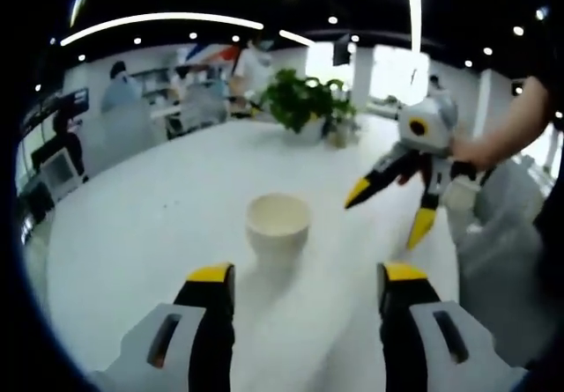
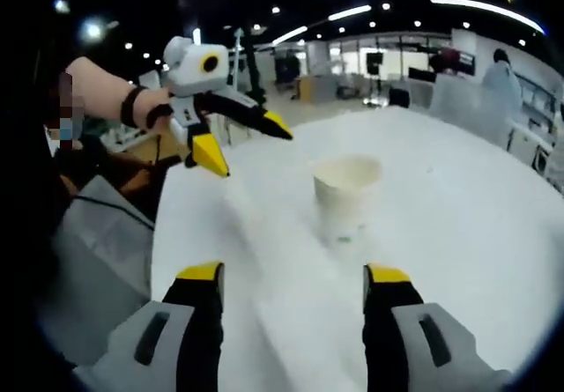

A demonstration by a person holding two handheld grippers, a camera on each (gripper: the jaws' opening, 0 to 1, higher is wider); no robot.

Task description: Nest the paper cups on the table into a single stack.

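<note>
White paper cup point(image 1: 278, 225) upright on the round white counter point(image 1: 132, 242), left hand-held gripper point(image 1: 307, 277) with yellow-tipped jaws spread wide just short of it, right hand-held gripper point(image 2: 291, 277) likewise wide and empty, cup point(image 2: 346, 194) ahead, potted green plant point(image 1: 302, 101) beyond

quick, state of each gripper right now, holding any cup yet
Left gripper: open, holding nothing; the paper cup stands on the table ahead of it.
Right gripper: open, holding nothing; the same cup is ahead of it.
</note>
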